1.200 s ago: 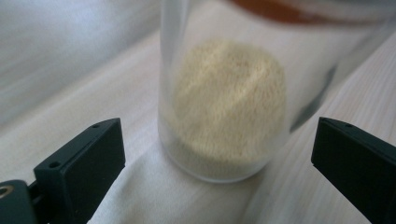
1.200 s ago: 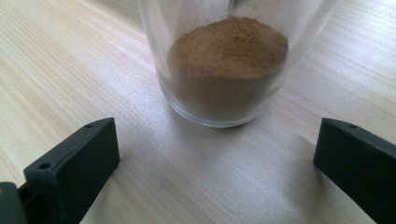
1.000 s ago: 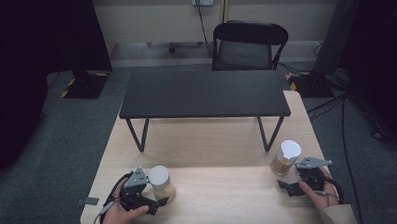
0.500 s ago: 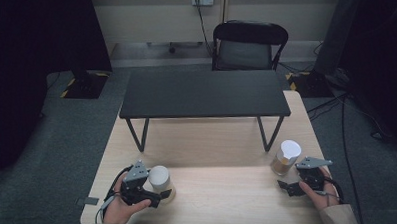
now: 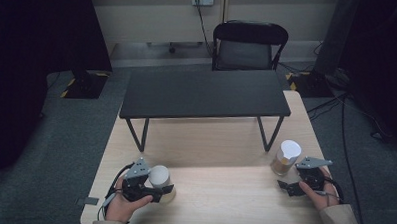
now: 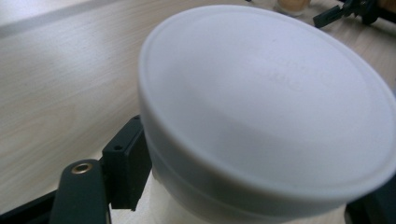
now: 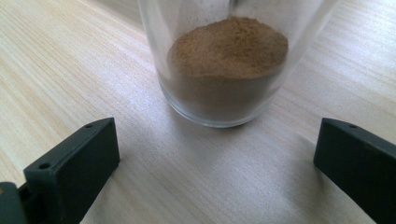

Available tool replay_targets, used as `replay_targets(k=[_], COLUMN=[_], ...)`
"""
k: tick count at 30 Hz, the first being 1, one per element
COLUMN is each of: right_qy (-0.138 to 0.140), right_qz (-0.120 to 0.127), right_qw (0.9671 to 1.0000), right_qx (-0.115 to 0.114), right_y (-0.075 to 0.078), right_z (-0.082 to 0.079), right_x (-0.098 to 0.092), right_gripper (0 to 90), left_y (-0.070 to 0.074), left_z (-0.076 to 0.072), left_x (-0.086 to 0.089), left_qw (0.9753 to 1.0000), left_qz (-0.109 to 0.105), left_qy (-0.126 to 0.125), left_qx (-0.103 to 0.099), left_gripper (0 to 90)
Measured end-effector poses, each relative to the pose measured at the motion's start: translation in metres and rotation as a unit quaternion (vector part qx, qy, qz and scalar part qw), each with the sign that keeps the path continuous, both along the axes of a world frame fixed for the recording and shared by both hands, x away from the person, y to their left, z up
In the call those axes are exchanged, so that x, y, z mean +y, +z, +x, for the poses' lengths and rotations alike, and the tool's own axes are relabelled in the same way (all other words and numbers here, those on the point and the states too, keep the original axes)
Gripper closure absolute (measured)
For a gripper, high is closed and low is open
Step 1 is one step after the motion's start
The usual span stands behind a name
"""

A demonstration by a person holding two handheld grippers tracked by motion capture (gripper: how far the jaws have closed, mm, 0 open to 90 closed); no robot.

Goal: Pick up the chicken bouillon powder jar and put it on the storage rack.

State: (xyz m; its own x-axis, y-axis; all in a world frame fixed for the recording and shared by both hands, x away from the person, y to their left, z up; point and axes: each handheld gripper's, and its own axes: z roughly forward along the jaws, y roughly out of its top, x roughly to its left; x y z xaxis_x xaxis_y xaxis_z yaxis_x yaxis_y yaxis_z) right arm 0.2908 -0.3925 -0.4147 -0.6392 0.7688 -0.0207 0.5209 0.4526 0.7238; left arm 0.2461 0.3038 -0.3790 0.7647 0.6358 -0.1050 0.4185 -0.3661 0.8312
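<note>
— Where is the white-lidded jar (image 5: 160, 177)?

— Lower left of the high view, on the wooden table (image 5: 220, 143), tipped over; the left gripper (image 5: 156, 191) is clamped around it below the lid.

— And the other one?

— The jar of brown powder (image 5: 285, 157) stands upright at lower right (white lid on). The right gripper (image 5: 290, 185) sits just short of it, jaws spread wide, touching nothing.

— Behind them?

— A black bench (image 5: 203, 94) mid-frame, a chair (image 5: 249, 46) above.

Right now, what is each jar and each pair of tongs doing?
Left white-lidded jar: lidded, tilted, gripped.
Left tongs: shut on that jar.
Right white-lidded glass jar of brown powder: lidded, upright on the table, untouched.
Right tongs: open, just short of that jar.
</note>
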Motion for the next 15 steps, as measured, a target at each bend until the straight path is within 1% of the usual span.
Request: replay_targets(k=[2, 5, 6, 9, 12, 15], right_qy=[0.0, 0.0, 0.0, 0.0, 0.0, 0.0], right_qz=[0.0, 0.0, 0.0, 0.0, 0.0, 0.0], right_qw=[1.0, 1.0, 1.0, 1.0, 1.0, 1.0], right_qx=[0.0, 0.0, 0.0, 0.0, 0.0, 0.0], right_y=[0.0, 0.0, 0.0, 0.0, 0.0, 0.0], right_z=[0.0, 0.0, 0.0, 0.0, 0.0, 0.0], right_x=[0.0, 0.0, 0.0, 0.0, 0.0, 0.0], right_gripper=[0.0, 0.0, 0.0, 0.0, 0.0, 0.0], left_y=[0.0, 0.003, 0.003, 0.003, 0.005, 0.006], left_z=[-0.002, -0.006, -0.007, -0.007, -0.005, -0.002], left_x=[-0.002, -0.008, -0.009, -0.013, -0.02, -0.024], left_qw=[1.0, 0.9997, 0.9996, 0.9996, 0.9994, 0.9995], left_qz=[0.002, 0.018, 0.019, 0.02, 0.024, 0.023], left_qy=[0.005, 0.007, 0.008, 0.01, 0.013, 0.006], left_qx=[-0.004, -0.015, -0.018, -0.019, -0.022, -0.02], left_gripper=[31.2, 32.1, 32.4, 33.0, 33.8, 34.2])
